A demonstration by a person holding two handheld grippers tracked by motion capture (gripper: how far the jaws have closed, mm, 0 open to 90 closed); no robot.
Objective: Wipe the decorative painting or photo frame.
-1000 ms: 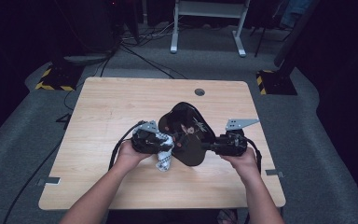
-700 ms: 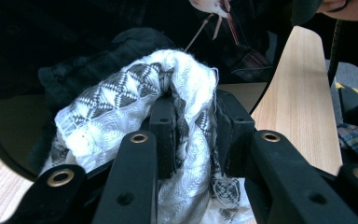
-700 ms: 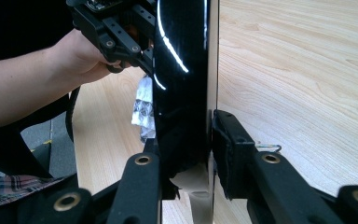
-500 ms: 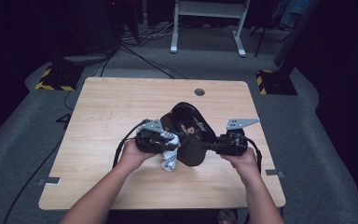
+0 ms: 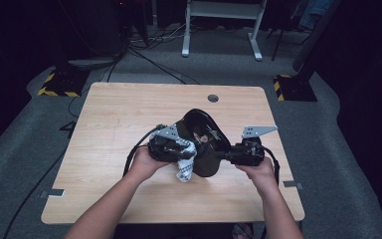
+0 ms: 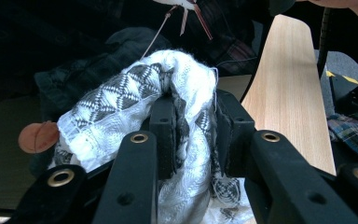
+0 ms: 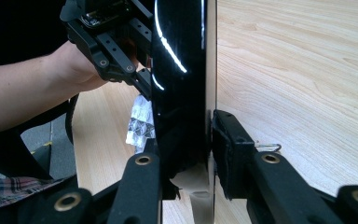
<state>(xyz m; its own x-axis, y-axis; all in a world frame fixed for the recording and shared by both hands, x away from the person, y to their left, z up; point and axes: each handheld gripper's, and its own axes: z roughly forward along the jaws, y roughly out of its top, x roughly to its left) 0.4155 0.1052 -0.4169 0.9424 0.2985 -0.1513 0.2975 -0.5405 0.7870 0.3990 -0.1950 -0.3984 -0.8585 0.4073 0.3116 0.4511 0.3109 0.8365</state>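
Observation:
A glossy black dish (image 5: 206, 139) is held tilted above the wooden table (image 5: 119, 114). My right gripper (image 5: 227, 155) is shut on its rim from the right. In the right gripper view the dish (image 7: 177, 70) stands edge-on between the jaws of that gripper (image 7: 191, 140). My left gripper (image 5: 190, 153) is shut on a white cloth with a grey diamond pattern (image 5: 184, 168), which lies against the dish's left face. The left gripper view has the cloth (image 6: 121, 98) bunched between the pads of my left gripper (image 6: 193, 126) and draped over them.
The table has a round cable hole (image 5: 212, 98) near its far edge. Behind it stands a white desk frame (image 5: 219, 30), with cables on the grey floor. Yellow-black marked blocks (image 5: 59, 82) (image 5: 291, 82) sit at both far corners.
My left gripper, with the cloth in it, has risen slightly and shifted a little along the dish. The right gripper and the dish have stayed put.

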